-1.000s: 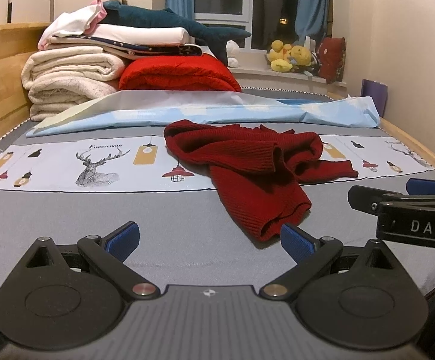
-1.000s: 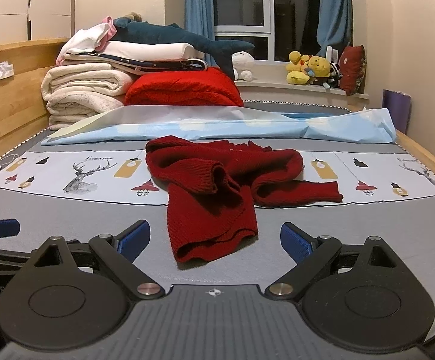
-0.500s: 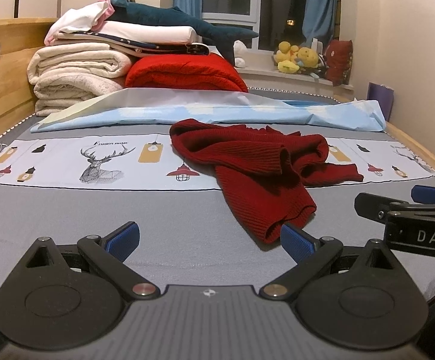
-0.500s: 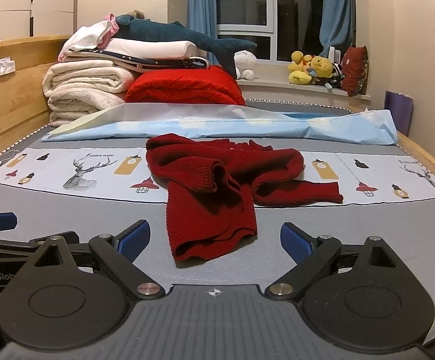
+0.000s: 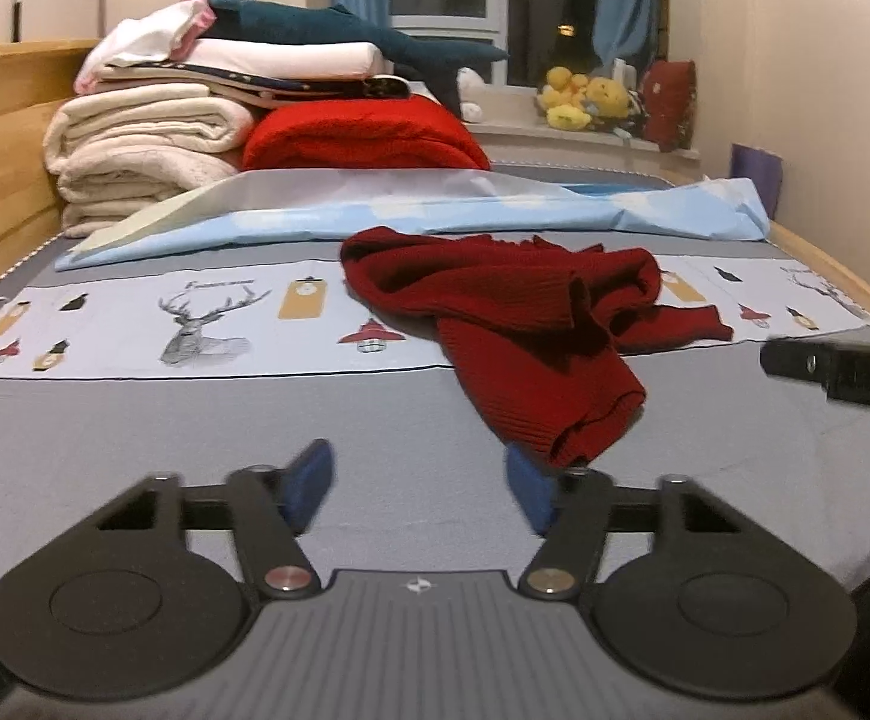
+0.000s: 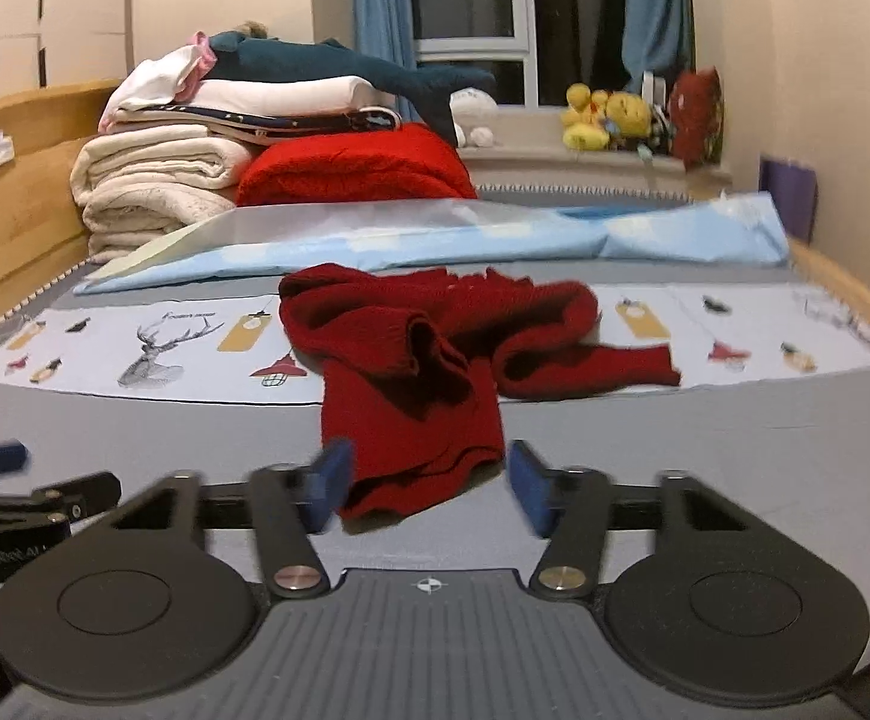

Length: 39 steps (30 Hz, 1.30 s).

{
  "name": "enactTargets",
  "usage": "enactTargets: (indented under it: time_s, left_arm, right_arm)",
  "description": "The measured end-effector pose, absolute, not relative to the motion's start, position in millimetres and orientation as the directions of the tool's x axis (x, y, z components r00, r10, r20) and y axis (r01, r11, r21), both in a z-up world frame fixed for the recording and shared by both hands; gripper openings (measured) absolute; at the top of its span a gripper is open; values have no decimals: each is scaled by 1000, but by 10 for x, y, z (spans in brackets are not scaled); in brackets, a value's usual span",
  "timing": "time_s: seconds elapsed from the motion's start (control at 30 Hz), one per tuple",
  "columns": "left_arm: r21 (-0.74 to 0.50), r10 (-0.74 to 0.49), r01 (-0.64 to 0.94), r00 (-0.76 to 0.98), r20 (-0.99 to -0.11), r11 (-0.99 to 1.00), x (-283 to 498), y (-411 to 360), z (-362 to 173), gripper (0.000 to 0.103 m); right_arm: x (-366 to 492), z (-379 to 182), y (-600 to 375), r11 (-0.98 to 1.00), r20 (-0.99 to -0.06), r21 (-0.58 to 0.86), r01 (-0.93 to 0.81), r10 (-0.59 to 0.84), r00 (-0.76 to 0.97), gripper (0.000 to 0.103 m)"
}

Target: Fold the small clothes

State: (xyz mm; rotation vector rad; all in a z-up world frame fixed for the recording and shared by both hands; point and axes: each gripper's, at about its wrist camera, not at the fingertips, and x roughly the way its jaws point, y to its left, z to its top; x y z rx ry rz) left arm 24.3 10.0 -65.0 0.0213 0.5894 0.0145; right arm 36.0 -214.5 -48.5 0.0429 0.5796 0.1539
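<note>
A crumpled dark red knit sweater point(image 5: 513, 312) lies on the grey bed sheet point(image 5: 195, 432), one end trailing toward me. My left gripper point(image 5: 420, 489) hovers low over the sheet just left of that near end. Its jaws are closing with nothing between the blue pads, and the hem lies beside the right pad. In the right wrist view the sweater point(image 6: 411, 372) hem sits between the blue pads of my right gripper point(image 6: 429, 485). Those jaws are closing too, with gaps still on both sides of the cloth. Each gripper shows at the edge of the other's view.
Folded cream blankets point(image 5: 147, 144), a red folded blanket point(image 5: 363, 138) and a plush shark point(image 5: 345, 36) are piled at the bed's far left. A light blue sheet point(image 5: 495, 204) lies across behind the sweater. Wooden bed rails point(image 6: 843, 282) run along both sides.
Both grippers' jaws have narrowed from wide open to about half. Both views have edged slightly closer to the sweater's near hem, which has not moved.
</note>
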Motion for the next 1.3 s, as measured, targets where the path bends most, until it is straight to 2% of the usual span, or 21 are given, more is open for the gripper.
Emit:
enactTargets:
  time_s: [0.07, 0.2, 0.27, 0.3, 0.37, 0.5, 0.63, 0.73, 0.8, 0.93, 1.0, 1.1, 1.23, 1.3]
  left_arm:
    - [2, -10, 13, 827, -562, 1000, 317, 134, -609, 50]
    - [-24, -43, 35, 835, -548, 999, 596, 210, -458, 43]
    - [-25, -54, 48, 842, -538, 999, 803, 229, -398, 34]
    - [-25, -60, 55, 842, -536, 998, 937, 241, -376, 34]
    - [-26, -73, 71, 841, -536, 997, 1232, 266, -361, 21]
    - [-49, -105, 94, 816, -568, 994, 1859, 335, -447, 15]
    - [-118, -131, 74, 773, -621, 990, 2477, 490, -721, 15]
    - [-255, -191, 25, 734, -652, 966, 2853, 679, -1017, 15]
    - [-354, -228, -34, 708, -668, 935, 3087, 789, -1179, 16]
    - [-472, -271, -113, 693, -668, 874, 3488, 912, -1437, 36]
    - [-511, -287, -160, 671, -684, 845, 3639, 949, -1575, 38]
    - [-584, -333, -212, 650, -683, 784, 3784, 988, -1740, 48]
    - [-618, -350, -241, 648, -676, 748, 3950, 969, -1874, 49]
    - [-637, -356, -254, 655, -667, 727, 3998, 959, -1925, 49]
  right_arm:
    - [375, -450, -2194, 987, -524, 98, -126, 159, 837, 51]
    - [560, -396, -2354, 983, -527, 140, -120, 177, 831, 48]
    - [751, -344, -2442, 979, -516, 151, -139, 197, 834, 35]
    - [845, -321, -2490, 978, -509, 149, -143, 200, 837, 33]
    - [1124, -302, -2567, 979, -504, 141, -146, 198, 841, 27]
    - [1727, -438, -2673, 983, -539, 136, -123, 178, 823, 27]
    - [2208, -886, -2731, 982, -630, 155, -103, 179, 756, 28]
    - [2466, -1237, -2748, 980, -725, 185, -79, 190, 662, 28]
    - [2609, -1378, -2726, 975, -744, 204, -85, 211, 634, 29]
    - [2865, -1643, -2670, 976, -789, 207, -63, 204, 579, 33]
    - [2949, -1743, -2609, 970, -807, 233, -64, 230, 543, 33]
    - [3034, -1839, -2509, 973, -829, 212, -87, 227, 511, 33]
    - [3074, -1897, -2376, 972, -836, 205, -117, 236, 496, 40]
    - [3071, -1904, -2330, 973, -836, 183, -140, 229, 499, 38]
